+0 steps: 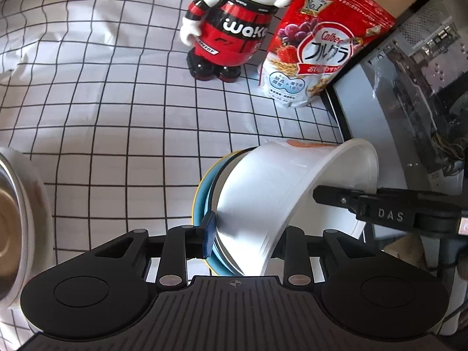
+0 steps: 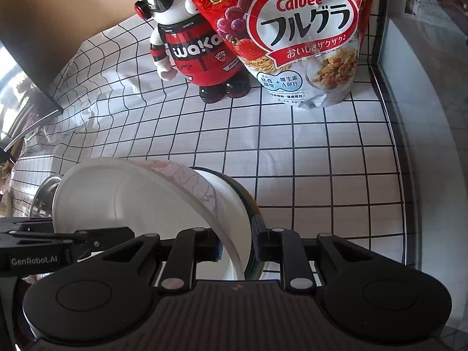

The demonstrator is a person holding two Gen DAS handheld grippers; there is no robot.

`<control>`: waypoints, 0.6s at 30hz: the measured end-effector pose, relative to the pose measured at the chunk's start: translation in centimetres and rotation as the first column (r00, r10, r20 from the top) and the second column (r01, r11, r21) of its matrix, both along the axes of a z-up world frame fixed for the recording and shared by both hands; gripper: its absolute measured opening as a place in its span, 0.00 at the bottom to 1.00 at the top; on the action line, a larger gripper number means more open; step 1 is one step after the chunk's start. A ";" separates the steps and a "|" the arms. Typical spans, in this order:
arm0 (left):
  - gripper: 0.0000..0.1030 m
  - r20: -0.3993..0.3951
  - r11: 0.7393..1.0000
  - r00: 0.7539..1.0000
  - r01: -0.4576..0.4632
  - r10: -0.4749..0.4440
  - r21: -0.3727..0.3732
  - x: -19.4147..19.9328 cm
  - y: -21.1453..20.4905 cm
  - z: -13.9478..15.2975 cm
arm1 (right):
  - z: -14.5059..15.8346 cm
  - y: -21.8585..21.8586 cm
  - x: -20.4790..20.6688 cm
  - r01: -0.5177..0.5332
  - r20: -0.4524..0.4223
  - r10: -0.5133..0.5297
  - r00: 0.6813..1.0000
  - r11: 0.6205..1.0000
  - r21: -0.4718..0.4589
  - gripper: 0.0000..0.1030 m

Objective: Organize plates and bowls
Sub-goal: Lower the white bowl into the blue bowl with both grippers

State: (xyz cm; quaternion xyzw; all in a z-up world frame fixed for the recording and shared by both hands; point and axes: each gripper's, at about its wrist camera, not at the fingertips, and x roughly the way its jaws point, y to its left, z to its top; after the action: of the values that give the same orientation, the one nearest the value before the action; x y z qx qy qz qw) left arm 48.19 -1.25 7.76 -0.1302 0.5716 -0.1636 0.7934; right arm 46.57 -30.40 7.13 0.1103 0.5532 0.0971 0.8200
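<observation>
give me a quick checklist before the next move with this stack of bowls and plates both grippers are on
1. Left gripper closed on the stack's near rim: ok, its blue pad presses the blue plate.
2. Right gripper closed on the white dish and the dark rim behind it: ok.
3. White bowl seated in the stack: cannot tell, it sits steeply tilted.
4. Cereal bag and toy figure apart from the stack: ok, checked cloth shows between.
5. Metal bowl to the left apart from the stack: ok.
6. Place to set the stack down: cannot tell.
</observation>
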 end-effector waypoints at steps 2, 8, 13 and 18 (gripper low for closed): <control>0.31 0.003 1.000 1.000 0.003 -0.003 -0.001 0.1 0.1 -0.1 | -0.1 0.0 0.1 0.001 -0.003 -0.001 1.000 1.000 -0.002 0.19; 0.33 0.019 1.000 1.000 -0.006 0.006 -0.018 0.2 0.3 0.0 | -0.5 -0.4 0.1 0.005 -0.015 -0.005 1.000 1.000 0.000 0.19; 0.31 0.049 1.000 0.999 0.010 -0.010 0.001 0.0 -0.1 0.6 | -0.4 -0.3 -0.2 -0.013 -0.007 0.013 1.000 1.000 -0.005 0.19; 0.31 0.065 1.000 0.998 0.006 -0.006 -0.010 0.2 0.1 0.9 | 0.0 -0.4 -0.3 -0.035 0.010 0.035 0.999 0.999 -0.002 0.23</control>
State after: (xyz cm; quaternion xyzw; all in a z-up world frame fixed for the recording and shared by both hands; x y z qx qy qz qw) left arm 48.34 -1.13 8.62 -0.1271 0.5452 -0.1730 0.8104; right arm 46.25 -30.84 7.09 0.0991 0.5508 0.1115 0.8212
